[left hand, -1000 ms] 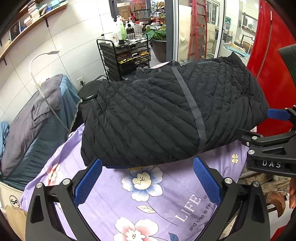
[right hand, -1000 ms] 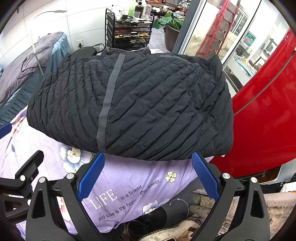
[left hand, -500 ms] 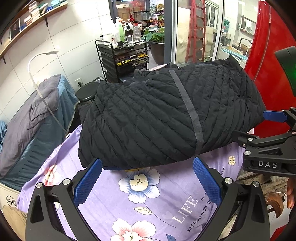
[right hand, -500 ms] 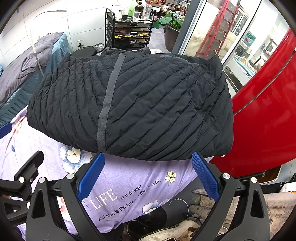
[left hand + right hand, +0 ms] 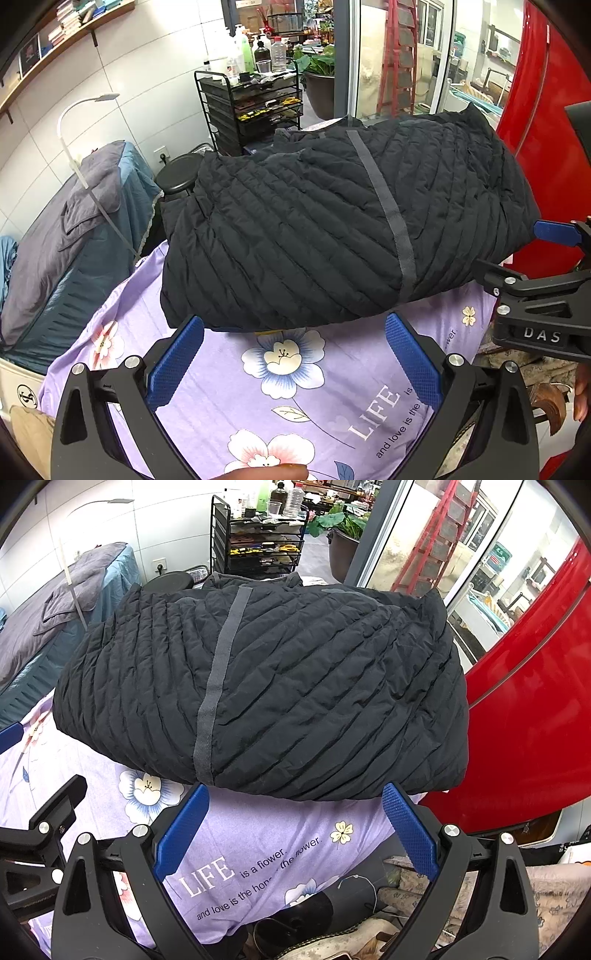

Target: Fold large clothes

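Folded black quilted puffer jacket (image 5: 332, 236) on purple floral sheet (image 5: 314, 387); far edge hidden behind its bulk. Left gripper (image 5: 293, 360) and right gripper (image 5: 291, 829) spread wide, empty, just before jacket's near edge.

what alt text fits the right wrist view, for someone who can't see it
A folded black quilted jacket lies on a purple floral sheet, the open right gripper empty just short of its near edge. A red panel stands to the right.
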Demonstrator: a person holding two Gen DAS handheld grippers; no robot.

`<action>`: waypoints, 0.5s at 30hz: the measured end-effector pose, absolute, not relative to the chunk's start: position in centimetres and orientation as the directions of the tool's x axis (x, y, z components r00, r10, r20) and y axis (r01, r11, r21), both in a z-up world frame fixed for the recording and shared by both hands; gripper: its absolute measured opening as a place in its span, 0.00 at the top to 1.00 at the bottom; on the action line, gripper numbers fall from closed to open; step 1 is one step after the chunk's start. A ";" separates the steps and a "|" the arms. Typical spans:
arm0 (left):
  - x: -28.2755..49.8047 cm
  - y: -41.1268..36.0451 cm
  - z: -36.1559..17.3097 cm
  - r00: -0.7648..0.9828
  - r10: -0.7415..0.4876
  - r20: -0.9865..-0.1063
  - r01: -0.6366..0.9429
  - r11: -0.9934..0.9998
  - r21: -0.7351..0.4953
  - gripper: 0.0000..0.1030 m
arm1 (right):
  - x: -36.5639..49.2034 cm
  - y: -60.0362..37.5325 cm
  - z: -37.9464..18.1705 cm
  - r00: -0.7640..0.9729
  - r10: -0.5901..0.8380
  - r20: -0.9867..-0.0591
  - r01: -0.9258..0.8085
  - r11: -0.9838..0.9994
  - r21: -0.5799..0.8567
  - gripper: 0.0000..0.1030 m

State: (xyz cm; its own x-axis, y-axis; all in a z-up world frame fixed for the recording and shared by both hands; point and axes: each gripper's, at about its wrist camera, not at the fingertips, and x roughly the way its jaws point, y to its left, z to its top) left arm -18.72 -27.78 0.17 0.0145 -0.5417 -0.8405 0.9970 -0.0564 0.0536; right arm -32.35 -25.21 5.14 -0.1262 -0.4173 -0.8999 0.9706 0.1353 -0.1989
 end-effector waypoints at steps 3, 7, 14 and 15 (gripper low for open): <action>-18.7 -27.9 0.2 0.010 -0.536 -0.844 0.997 -0.056 0.048 0.06 | -32.3 -25.3 5.2 -0.126 -0.418 -0.900 0.971 0.135 -0.199 0.09; -18.8 -27.9 0.1 0.019 -0.537 -0.844 0.997 -0.057 0.059 0.06 | -32.3 -25.4 5.1 -0.125 -0.418 -0.900 0.971 0.134 -0.197 0.09; -18.8 -27.8 0.2 0.018 -0.536 -0.844 0.997 -0.057 0.058 0.06 | -32.4 -25.4 5.1 -0.122 -0.415 -0.901 0.972 0.135 -0.194 0.09; -18.8 -27.8 0.2 0.022 -0.537 -0.843 0.997 -0.055 0.061 0.06 | -32.4 -25.3 5.0 -0.122 -0.415 -0.902 0.972 0.135 -0.194 0.09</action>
State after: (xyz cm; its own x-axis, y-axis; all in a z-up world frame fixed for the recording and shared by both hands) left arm -18.81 -27.79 0.17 0.0217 -0.5375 -0.8430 0.9966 -0.0551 0.0608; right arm -32.38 -25.34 5.03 -0.1220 -0.4150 -0.9016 0.9717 0.1354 -0.1938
